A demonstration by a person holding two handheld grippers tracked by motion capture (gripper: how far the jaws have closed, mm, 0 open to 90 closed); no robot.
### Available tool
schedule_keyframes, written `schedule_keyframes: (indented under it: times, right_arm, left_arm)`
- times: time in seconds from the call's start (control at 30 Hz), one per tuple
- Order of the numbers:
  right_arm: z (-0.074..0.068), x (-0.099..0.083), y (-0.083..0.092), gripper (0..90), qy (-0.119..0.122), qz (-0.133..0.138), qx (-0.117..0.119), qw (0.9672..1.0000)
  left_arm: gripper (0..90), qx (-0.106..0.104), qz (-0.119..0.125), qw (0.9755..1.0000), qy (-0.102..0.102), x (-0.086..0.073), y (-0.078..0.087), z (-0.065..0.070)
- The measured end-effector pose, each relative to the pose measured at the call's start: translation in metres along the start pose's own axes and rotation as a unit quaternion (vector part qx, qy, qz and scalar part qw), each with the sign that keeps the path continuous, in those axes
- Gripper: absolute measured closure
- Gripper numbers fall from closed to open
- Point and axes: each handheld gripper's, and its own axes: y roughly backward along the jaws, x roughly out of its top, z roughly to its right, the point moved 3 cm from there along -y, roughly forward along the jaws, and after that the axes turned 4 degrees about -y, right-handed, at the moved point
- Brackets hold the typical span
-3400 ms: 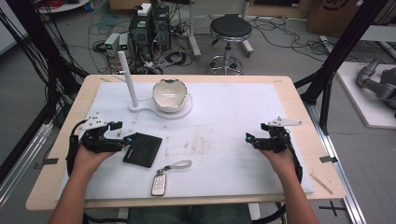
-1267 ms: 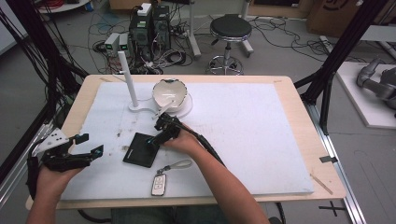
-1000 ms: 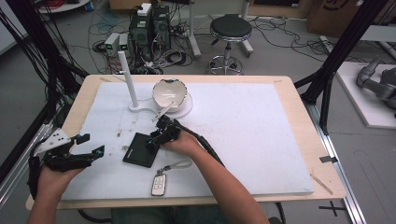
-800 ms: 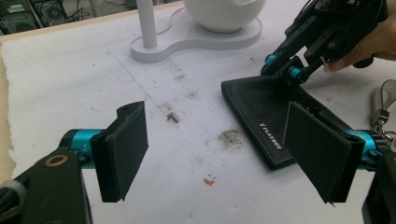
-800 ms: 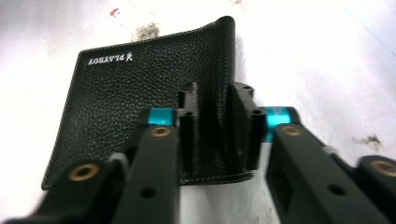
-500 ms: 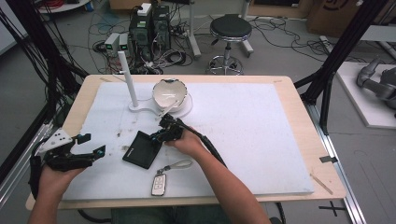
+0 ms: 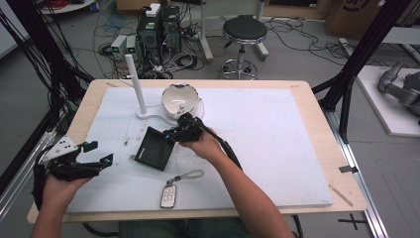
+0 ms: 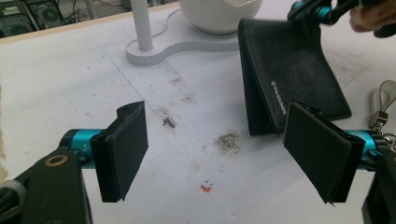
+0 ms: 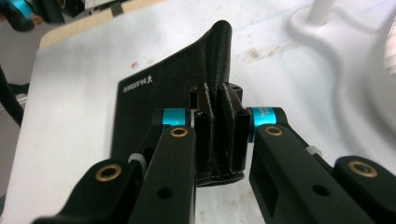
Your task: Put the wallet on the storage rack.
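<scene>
A black textured wallet (image 7: pixel 154 148) lies left of the table's middle, its far right edge raised off the white mat (image 7: pixel 277 144). My right gripper (image 7: pixel 171 133) is shut on that raised edge. In the right gripper view the two jaws pinch the folded wallet (image 9: pixel 159 93) at my right gripper (image 9: pixel 218 126), and the rest of the wallet slopes down to the mat. My left gripper (image 7: pixel 100 152) stands open near the table's left edge, nothing between its pads (image 8: pixel 126 149). It faces the wallet (image 8: pixel 289 70) from a short way off.
A white bowl (image 7: pixel 181 99) on a white stand with an upright post (image 7: pixel 134 79) sits just behind the wallet. A car key fob (image 7: pixel 168 196) with a grey strap (image 7: pixel 190 176) lies in front of it. Smudges mark the mat between the left gripper and the wallet.
My right hand crossed from the table's right side, closed on the wallet's edge and lifted it. The left gripper drew back from the wallet to the left edge, then held still.
</scene>
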Motion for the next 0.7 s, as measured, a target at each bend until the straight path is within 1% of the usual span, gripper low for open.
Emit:
schedule_keyframes:
  times: [0.03, 0.1, 0.13, 0.17, 0.2, 0.23, 0.27, 0.3, 0.33, 0.37, 0.4, 0.47, 0.5, 0.53, 0.57, 0.6, 0.63, 0.67, 0.7]
  right_arm:
    - [0.0, 0.002, 0.007, 85.3, 0.001, 0.01, -0.005, 0.9999]
    - [0.002, 0.005, 0.014, 85.4, 0.005, 0.018, -0.012, 0.9998]
    - [0.002, 0.01, 0.023, 85.4, 0.007, 0.025, -0.022, 0.9994]
    - [0.002, 0.01, 0.023, 85.4, 0.007, 0.025, -0.022, 0.9994]
    - [0.004, 0.015, 0.034, 85.4, 0.013, 0.036, -0.034, 0.9987]
    - [0.004, 0.015, 0.034, 85.4, 0.013, 0.036, -0.034, 0.9987]
    - [0.004, 0.017, 0.037, 85.4, 0.014, 0.039, -0.036, 0.9985]
    - [0.006, 0.021, 0.043, 85.4, 0.017, 0.045, -0.042, 0.9979]
    - [0.008, 0.026, 0.05, 85.4, 0.027, 0.05, -0.054, 0.9969]
    - [0.008, 0.026, 0.05, 85.4, 0.027, 0.05, -0.054, 0.9969]
    - [0.01, 0.032, 0.059, 85.4, 0.029, 0.061, -0.063, 0.9957]
    - [0.013, 0.038, 0.067, 85.4, 0.03, 0.063, -0.073, 0.9949]
    - [0.013, 0.038, 0.067, 85.4, 0.03, 0.063, -0.073, 0.9949]
    - [0.015, 0.044, 0.074, 85.4, 0.04, 0.069, -0.086, 0.9931]
    - [0.015, 0.044, 0.074, 85.4, 0.04, 0.069, -0.086, 0.9931]
    - [0.017, 0.049, 0.081, 85.3, 0.043, 0.075, -0.094, 0.9918]
    - [0.017, 0.049, 0.081, 85.3, 0.043, 0.075, -0.094, 0.9918]
    - [0.018, 0.052, 0.084, 85.3, 0.044, 0.071, -0.101, 0.9914]
    - [0.02, 0.055, 0.088, 85.3, 0.051, 0.077, -0.11, 0.9897]
  left_arm:
    - [22.1, 0.0, 0.0, 1.0, 0.0, 0.0, 0.0, 0.0]
    - [22.1, -0.001, 0.0, 1.0, 0.0, 0.0, -0.001, 0.0]
    - [22.1, -0.001, 0.0, 1.0, -0.001, 0.001, -0.001, 0.0]
    - [22.1, -0.001, 0.0, 1.0, 0.0, 0.001, -0.001, 0.001]
    - [22.1, -0.002, 0.0, 1.0, -0.001, 0.001, -0.002, 0.001]
    - [22.1, -0.002, 0.0, 1.0, -0.001, 0.001, -0.002, 0.001]
    - [22.1, -0.003, 0.0, 1.0, -0.001, 0.001, -0.002, 0.001]
    - [22.1, -0.003, 0.0, 1.0, -0.001, 0.001, -0.003, 0.001]
    - [22.1, -0.004, -0.001, 1.0, -0.002, 0.002, -0.003, 0.001]
    - [22.1, -0.004, 0.0, 1.0, -0.001, 0.002, -0.003, 0.001]
    - [22.1, -0.004, 0.0, 1.0, -0.002, 0.002, -0.004, 0.001]
    - [22.1, -0.005, 0.0, 1.0, -0.002, 0.002, -0.004, 0.002]
    - [22.0, -0.005, 0.0, 1.0, -0.002, 0.002, -0.004, 0.002]
    - [22.1, -0.005, 0.0, 1.0, -0.003, 0.002, -0.005, 0.001]
    - [22.1, -0.005, 0.0, 1.0, -0.003, 0.002, -0.005, 0.001]
    - [22.1, -0.005, 0.0, 1.0, -0.002, 0.002, -0.005, 0.001]
    - [22.1, -0.005, 0.0, 1.0, -0.002, 0.002, -0.005, 0.001]
    - [22.1, -0.005, 0.0, 1.0, -0.002, 0.003, -0.006, 0.0]
    - [22.1, -0.005, 0.0, 1.0, -0.002, 0.003, -0.006, 0.0]
